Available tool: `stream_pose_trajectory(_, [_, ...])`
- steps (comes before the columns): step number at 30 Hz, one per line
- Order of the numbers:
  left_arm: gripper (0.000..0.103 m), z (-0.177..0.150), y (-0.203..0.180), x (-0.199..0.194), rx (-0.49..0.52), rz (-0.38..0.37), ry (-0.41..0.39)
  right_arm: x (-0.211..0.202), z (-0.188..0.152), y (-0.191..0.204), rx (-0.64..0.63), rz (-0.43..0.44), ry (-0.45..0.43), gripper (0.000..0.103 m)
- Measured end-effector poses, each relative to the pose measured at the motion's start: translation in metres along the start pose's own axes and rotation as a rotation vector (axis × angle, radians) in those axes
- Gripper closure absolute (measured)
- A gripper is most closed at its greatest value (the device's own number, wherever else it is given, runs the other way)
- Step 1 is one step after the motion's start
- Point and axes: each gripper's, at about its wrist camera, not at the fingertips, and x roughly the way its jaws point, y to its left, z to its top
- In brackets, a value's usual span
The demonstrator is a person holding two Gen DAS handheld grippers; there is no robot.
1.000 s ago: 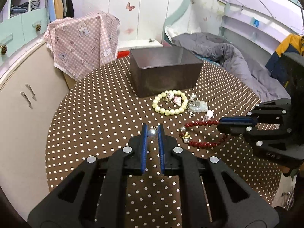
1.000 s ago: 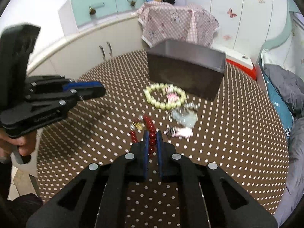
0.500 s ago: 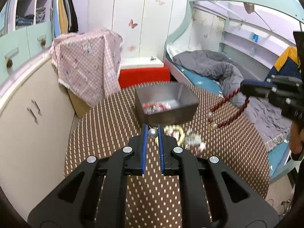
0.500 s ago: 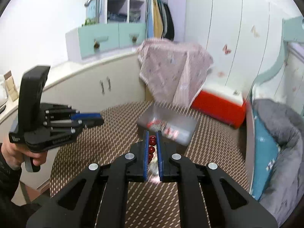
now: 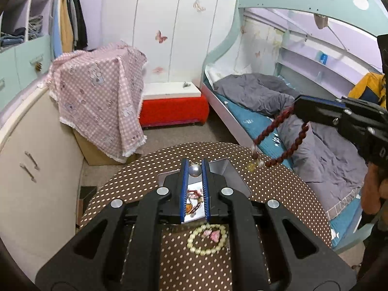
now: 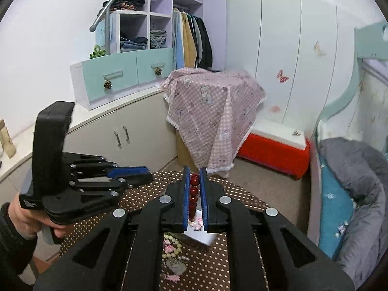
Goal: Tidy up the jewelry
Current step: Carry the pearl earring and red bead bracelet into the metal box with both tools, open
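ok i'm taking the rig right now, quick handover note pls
Left gripper: shut on a silver bead, above the box.
Right gripper: shut on the red bracelet, which hangs in the air.
Box already holds some jewelry.
On the table: pale bracelet and small pieces beside it.
Left: drop both held items in the box, then fetch the rest.

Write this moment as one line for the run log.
left tool: shut on silver bead | right tool: shut on red bracelet | metal box: below | green bracelet: on table
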Motion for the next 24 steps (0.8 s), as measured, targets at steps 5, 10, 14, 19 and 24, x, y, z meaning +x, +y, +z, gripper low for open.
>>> stream_pose_trajectory(5, [0.092, 0.005, -0.001, 0.027, -0.003, -0.005, 0.038, 0.034, -0.004, -0.013, 0.048, 0.015, 0.061, 0.096])
stream_pose_trajectory(10, [0.006, 0.002, 0.01, 0.033, -0.061, 0.093, 0.007, 0.052, -0.01, -0.028, 0.139, -0.024, 0.088, 0.043])
stream_pose_trajectory(14, [0.006, -0.002, 0.022, 0.021, -0.104, 0.133, -0.012, 0.036, -0.018, -0.035, 0.177, -0.069, 0.03, 0.008])
stream_pose_trajectory(19, [0.006, -0.008, 0.028, -0.005, -0.122, 0.169, -0.069, 0.013, -0.027, -0.044, 0.234, -0.114, -0.023, 0.008])
stream_pose_trajectory(24, [0.006, -0.013, 0.024, -0.033, -0.115, 0.204, -0.13, -0.002, -0.031, -0.045, 0.251, -0.127, -0.053, 0.008])
